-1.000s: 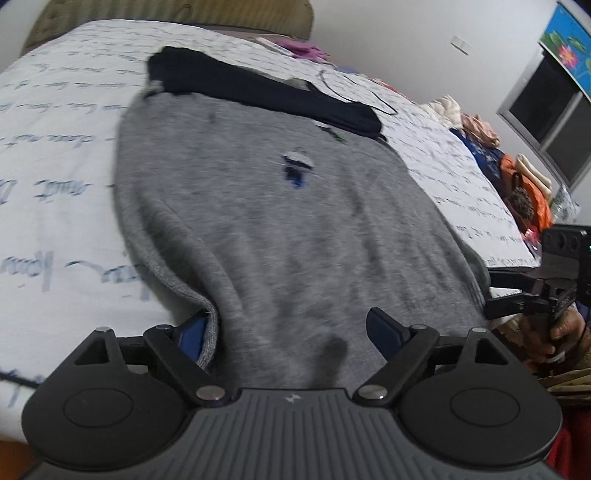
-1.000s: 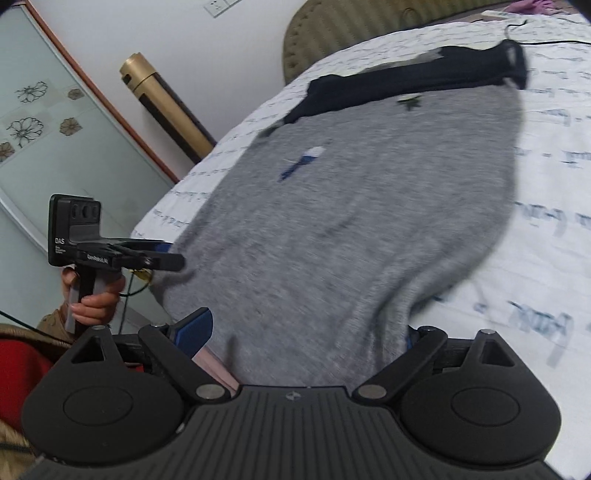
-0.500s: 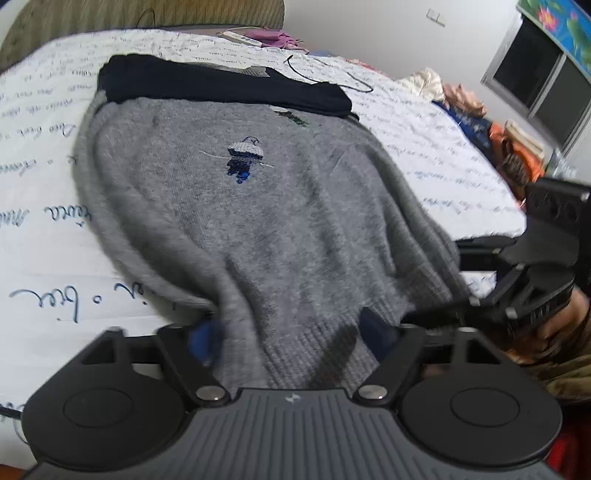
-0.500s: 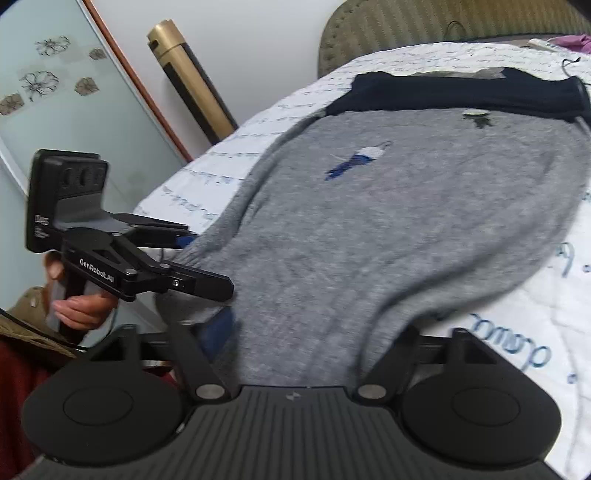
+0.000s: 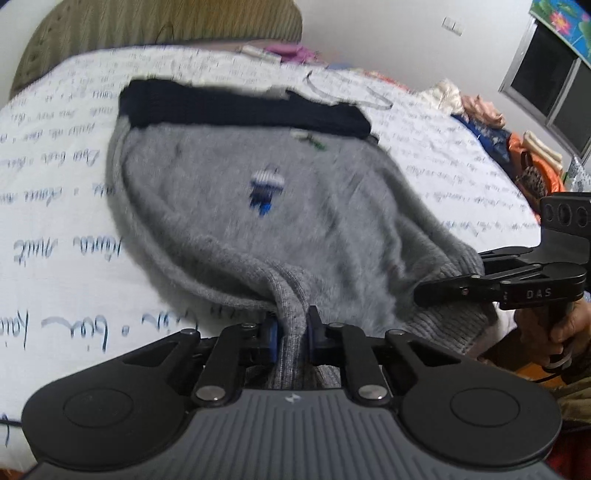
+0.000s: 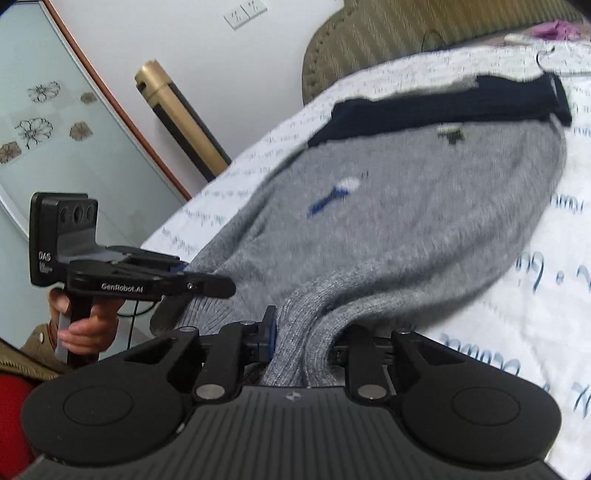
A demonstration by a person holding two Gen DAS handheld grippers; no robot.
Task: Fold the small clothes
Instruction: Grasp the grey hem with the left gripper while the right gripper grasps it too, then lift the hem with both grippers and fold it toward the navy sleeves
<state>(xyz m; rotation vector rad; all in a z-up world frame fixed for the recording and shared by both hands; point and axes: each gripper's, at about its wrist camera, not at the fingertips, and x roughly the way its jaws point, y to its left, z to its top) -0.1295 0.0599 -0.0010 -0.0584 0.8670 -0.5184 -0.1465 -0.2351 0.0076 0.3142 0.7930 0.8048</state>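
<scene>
A grey knit sweater (image 5: 295,229) with a small blue-and-white emblem and a navy band (image 5: 240,107) at its far end lies flat on the bed. My left gripper (image 5: 293,328) is closing, and its pads pinch the ribbed hem at the near left corner. My right gripper (image 6: 303,332) is closing on the hem (image 6: 295,350) at the other near corner; its right finger is hidden under the bunched knit. Each view also shows the other gripper from the side: the right gripper (image 5: 424,291) and the left gripper (image 6: 225,286), both at the hem.
The white bedsheet (image 5: 55,258) with blue script spreads around the sweater. An olive headboard (image 5: 147,26) stands behind it. Piled clothes (image 5: 480,110) lie at the bed's right edge near a window (image 5: 554,92). A gold roll (image 6: 177,118) leans by a glass door (image 6: 55,129).
Both grippers' jaws went from wide apart around the hem to pinched on it. The hem corners have bunched up and lifted slightly off the bed.
</scene>
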